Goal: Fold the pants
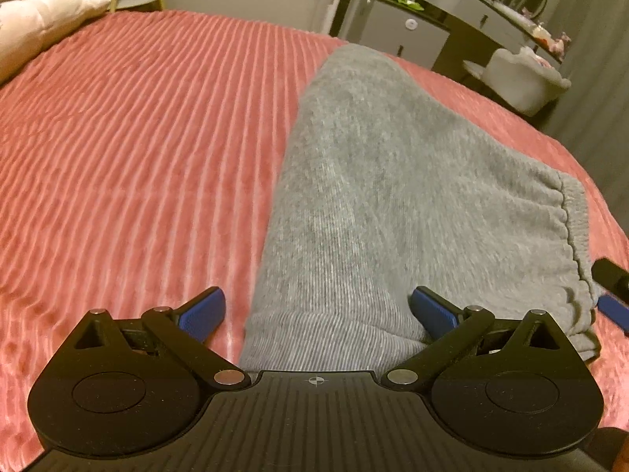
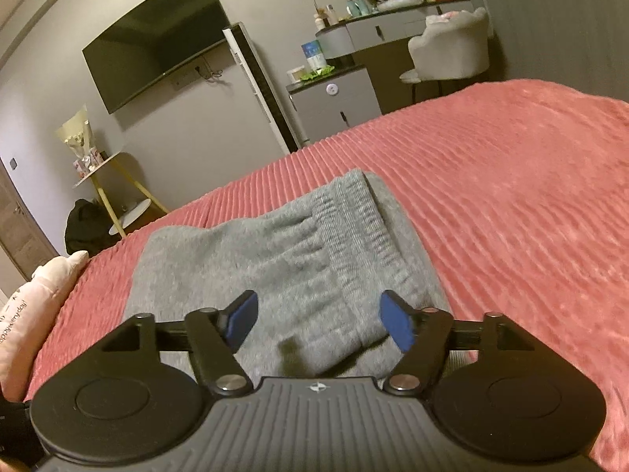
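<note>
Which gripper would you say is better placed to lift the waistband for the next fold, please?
Probably the right gripper: it hangs open directly over the waistband of the grey pants. The left gripper straddles the other end.

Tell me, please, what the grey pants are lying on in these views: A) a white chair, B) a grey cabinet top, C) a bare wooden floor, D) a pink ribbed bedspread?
D: the grey pants lie flat on the pink ribbed bedspread, which shows around them in both wrist views, while the white chair and grey cabinet stand beyond the bed.
</note>
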`<action>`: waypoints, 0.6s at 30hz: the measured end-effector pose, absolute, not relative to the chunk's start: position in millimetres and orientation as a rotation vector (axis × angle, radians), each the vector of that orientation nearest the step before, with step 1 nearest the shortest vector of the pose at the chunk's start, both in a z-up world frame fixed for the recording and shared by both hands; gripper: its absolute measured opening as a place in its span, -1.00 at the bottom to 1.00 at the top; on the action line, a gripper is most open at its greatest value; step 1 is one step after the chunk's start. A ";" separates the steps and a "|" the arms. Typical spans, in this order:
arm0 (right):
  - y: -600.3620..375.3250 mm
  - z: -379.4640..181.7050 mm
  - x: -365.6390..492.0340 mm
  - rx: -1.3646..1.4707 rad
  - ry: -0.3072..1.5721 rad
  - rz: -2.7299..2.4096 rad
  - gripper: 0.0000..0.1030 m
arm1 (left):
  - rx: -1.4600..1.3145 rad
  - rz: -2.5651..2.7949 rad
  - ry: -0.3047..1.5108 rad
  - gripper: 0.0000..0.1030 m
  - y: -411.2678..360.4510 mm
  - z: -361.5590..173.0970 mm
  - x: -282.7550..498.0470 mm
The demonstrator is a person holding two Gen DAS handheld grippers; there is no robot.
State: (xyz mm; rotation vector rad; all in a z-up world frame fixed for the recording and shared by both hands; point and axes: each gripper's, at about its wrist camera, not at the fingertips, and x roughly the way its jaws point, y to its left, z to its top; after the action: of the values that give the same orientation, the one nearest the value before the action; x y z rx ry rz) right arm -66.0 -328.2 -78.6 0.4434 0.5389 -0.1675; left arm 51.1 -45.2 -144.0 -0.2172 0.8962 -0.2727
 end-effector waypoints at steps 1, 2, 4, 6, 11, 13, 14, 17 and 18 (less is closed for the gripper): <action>-328.0 -79.2 -66.6 0.449 0.550 -0.182 0.51 | -0.220 -0.270 0.897 1.00 -45.5 -143.6 50.2; -329.6 -80.1 -66.9 0.457 0.565 -0.214 0.63 | -0.226 -0.271 0.898 1.00 -44.7 -143.5 49.6; -338.5 -83.0 -69.4 0.521 0.567 -0.226 0.63 | -0.236 -0.270 0.898 1.00 -44.9 -143.5 46.8; -351.7 -88.5 -70.2 0.618 0.580 -0.218 0.64 | -0.242 -0.270 0.899 1.00 -45.1 -143.6 45.8; -382.0 -112.8 -68.0 0.900 0.617 -0.127 0.59 | -0.250 -0.270 0.902 1.00 -44.1 -144.0 45.5; -391.5 -119.8 -67.8 0.979 0.610 -0.112 0.54 | -0.253 -0.270 0.903 1.00 -44.1 -144.1 44.9; -395.3 -123.2 -68.2 1.012 0.605 -0.108 0.47 | -0.254 -0.270 0.903 1.00 -44.0 -144.2 44.9; -402.9 -132.2 -68.2 1.090 0.598 -0.108 0.15 | -0.262 -0.270 0.903 1.00 -43.9 -143.9 44.2; -404.3 -134.6 -68.3 1.116 0.598 -0.114 0.13 | -0.263 -0.270 0.904 1.00 -44.3 -144.0 44.1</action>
State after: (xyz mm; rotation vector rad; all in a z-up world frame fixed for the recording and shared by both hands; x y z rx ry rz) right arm -68.3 -404.3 -134.6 1.1159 0.5982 -0.1138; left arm 44.1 -44.3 -144.0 -0.2634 0.9036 -0.2703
